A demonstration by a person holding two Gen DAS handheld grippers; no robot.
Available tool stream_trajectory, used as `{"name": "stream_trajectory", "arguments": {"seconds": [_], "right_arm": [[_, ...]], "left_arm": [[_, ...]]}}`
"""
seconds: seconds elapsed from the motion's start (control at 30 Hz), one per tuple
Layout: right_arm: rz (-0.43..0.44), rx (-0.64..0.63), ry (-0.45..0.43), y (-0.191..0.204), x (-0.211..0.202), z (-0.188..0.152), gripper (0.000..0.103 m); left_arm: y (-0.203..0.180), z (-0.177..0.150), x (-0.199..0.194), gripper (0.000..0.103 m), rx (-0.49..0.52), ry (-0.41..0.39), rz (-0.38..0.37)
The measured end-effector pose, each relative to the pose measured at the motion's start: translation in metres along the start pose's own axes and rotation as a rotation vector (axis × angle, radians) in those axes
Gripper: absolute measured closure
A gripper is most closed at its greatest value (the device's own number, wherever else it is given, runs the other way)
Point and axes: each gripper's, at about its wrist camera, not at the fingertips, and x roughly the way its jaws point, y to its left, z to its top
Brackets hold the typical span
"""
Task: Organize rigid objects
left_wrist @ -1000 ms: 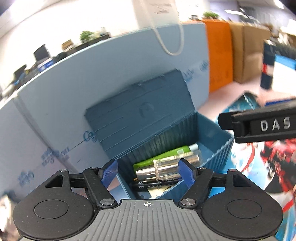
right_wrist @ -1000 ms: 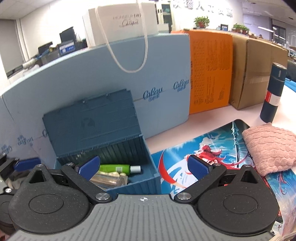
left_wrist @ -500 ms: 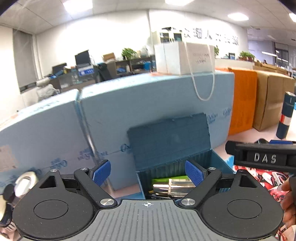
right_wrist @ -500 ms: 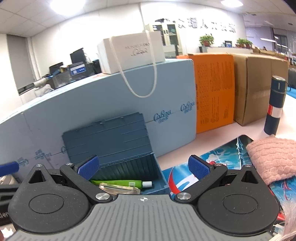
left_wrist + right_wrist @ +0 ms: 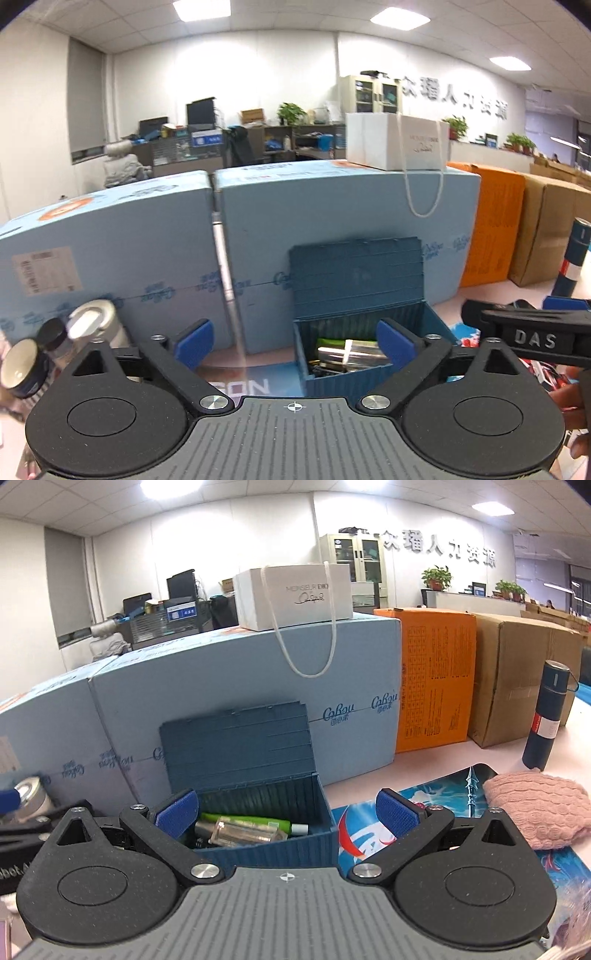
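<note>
Left wrist view: the left gripper (image 5: 295, 343) is held spread and empty, level, pulled back from the box (image 5: 373, 354), whose lid stands raised. A tube (image 5: 255, 821) and a bottle (image 5: 240, 832) lie inside the box. Jars (image 5: 55, 347) wait left of the box; one is judged next, calling for a leftward reach. The right gripper (image 5: 288, 814) is likewise held spread, empty, before the box.

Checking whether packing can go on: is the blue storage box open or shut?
Open: the blue storage box has its lid standing upright behind, with bottles visible inside.
</note>
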Motion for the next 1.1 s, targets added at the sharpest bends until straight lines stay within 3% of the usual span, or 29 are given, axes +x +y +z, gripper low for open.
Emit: {"name": "stream_trajectory", "arguments": {"seconds": [0.23, 0.53, 0.73, 1.1], "right_arm": [[0.021, -0.053, 0.034, 0.013, -0.017, -0.015, 0.0], [0.023, -0.101, 0.061, 0.033, -0.024, -0.02, 0.0], [-0.004, -0.074, 0.086, 0.035, -0.009, -0.017, 0.0], [0.01, -0.079, 0.086, 0.041, 0.016, -0.012, 0.0]], "left_arm": [[0.012, -0.015, -0.015, 0.0, 0.015, -0.003, 0.035], [0.031, -0.024, -0.012, 0.0, 0.002, 0.073, 0.041], [0.045, -0.027, -0.001, 0.0, -0.031, 0.112, 0.049], [0.051, -0.024, 0.015, 0.0, -0.055, 0.11, 0.09]]}}
